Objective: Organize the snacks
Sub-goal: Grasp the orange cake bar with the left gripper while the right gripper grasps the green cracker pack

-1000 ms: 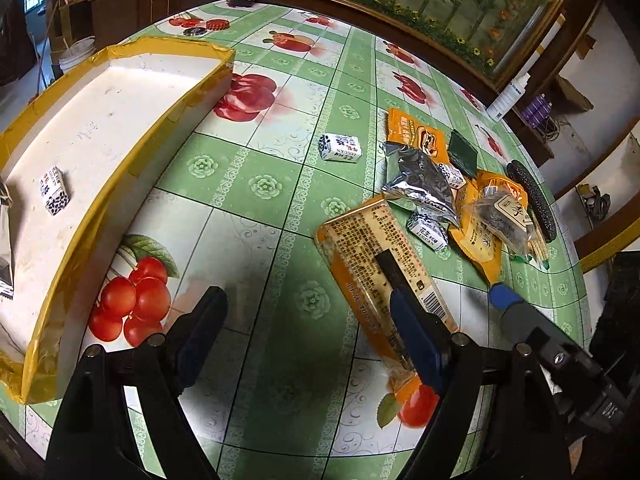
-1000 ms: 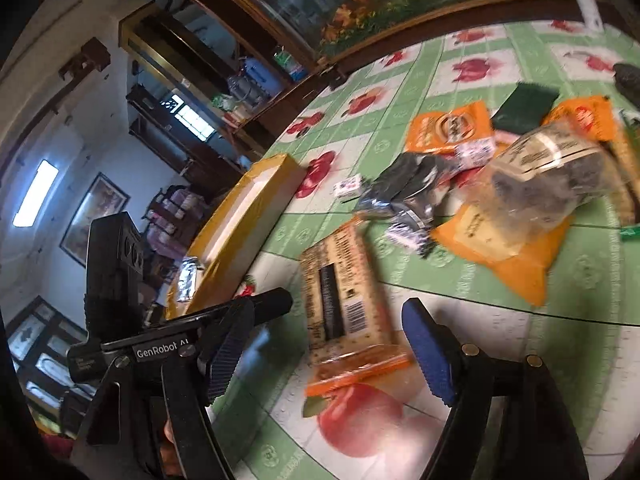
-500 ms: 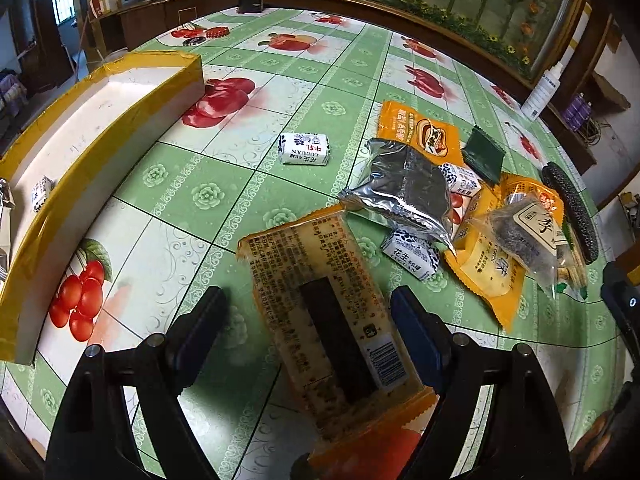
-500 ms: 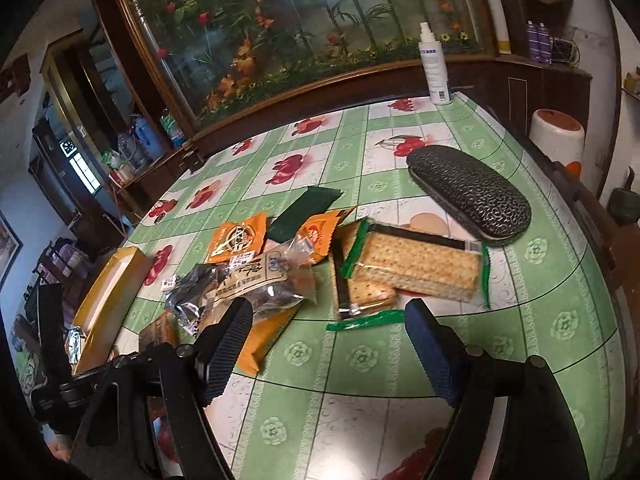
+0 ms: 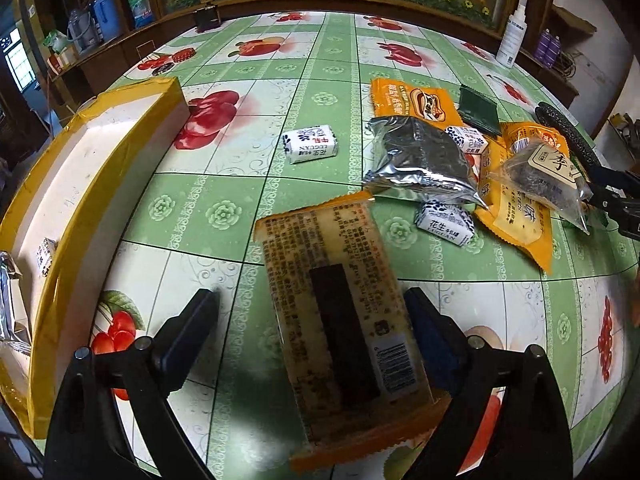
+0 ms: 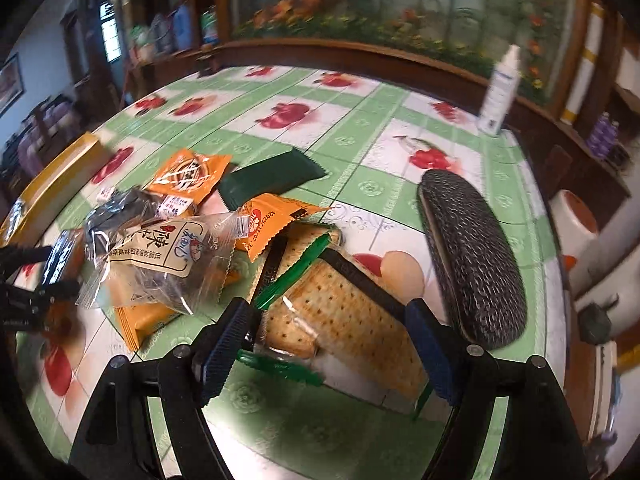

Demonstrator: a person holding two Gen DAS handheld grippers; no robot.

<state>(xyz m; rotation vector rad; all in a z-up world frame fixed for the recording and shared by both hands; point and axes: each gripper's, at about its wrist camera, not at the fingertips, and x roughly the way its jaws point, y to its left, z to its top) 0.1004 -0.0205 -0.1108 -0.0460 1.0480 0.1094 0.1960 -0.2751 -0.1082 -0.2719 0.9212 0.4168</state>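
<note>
My left gripper (image 5: 312,312) is open, its fingers either side of a long orange snack pack (image 5: 340,320) lying on the table. My right gripper (image 6: 328,320) is open over a clear pack of crackers (image 6: 340,312) with green trim. A pile of snacks lies between them: a silver pouch (image 5: 420,164), a clear bag of dark sweets (image 6: 160,264), orange packets (image 6: 192,176), a dark green packet (image 6: 272,180) and small white candies (image 5: 312,146). The yellow-edged tray (image 5: 100,184) at the left holds a small candy (image 5: 46,256) and a silver pouch (image 5: 10,304).
A black textured glasses case (image 6: 468,256) lies right of the crackers. A white spray bottle (image 6: 500,92) stands at the table's far edge. The table has a green-and-white fruit-print cloth (image 5: 224,216). Cabinets and a painted panel stand behind.
My left gripper has moved right and forward until the long orange pack lies between its fingers. My right gripper has swung right from that pack and come down over the crackers.
</note>
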